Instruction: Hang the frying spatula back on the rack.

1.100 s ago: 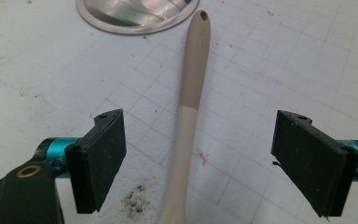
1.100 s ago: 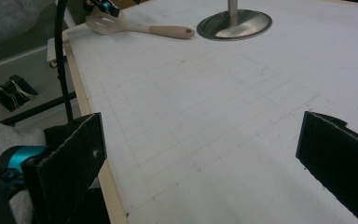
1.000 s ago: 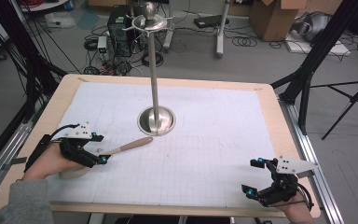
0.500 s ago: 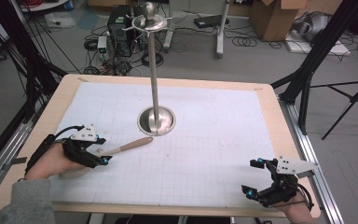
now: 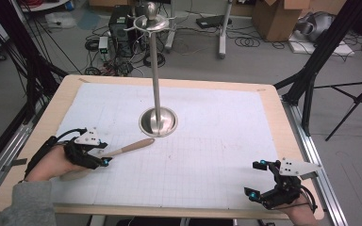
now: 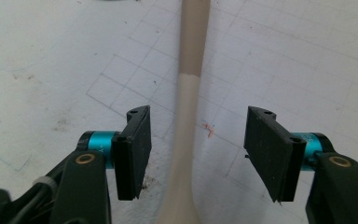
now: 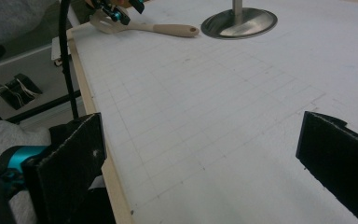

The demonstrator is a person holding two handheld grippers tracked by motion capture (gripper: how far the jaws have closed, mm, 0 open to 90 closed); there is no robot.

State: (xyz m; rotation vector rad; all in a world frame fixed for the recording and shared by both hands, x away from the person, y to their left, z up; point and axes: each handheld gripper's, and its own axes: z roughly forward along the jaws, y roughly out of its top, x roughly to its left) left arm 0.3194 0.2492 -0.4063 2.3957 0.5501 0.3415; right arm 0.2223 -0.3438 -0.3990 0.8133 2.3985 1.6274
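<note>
High view looks down over the table (image 5: 264,101); both tongs views sit low, sharing its gridded mat (image 6: 307,60)

Even, diffuse overhead light; white mat (image 5: 207,141) bright, shadows faint. Soft glare on steel stand base (image 5: 158,121). High view slightly soft. Left gripper view: spatula handle (image 6: 186,116) blurs near bottom edge. Right gripper view: near pads (image 7: 70,163) probably out of focus.

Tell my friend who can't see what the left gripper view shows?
A beige spatula handle lies on the white gridded mat, running up between the left gripper's two open black jaws. Neither jaw touches it.
</note>
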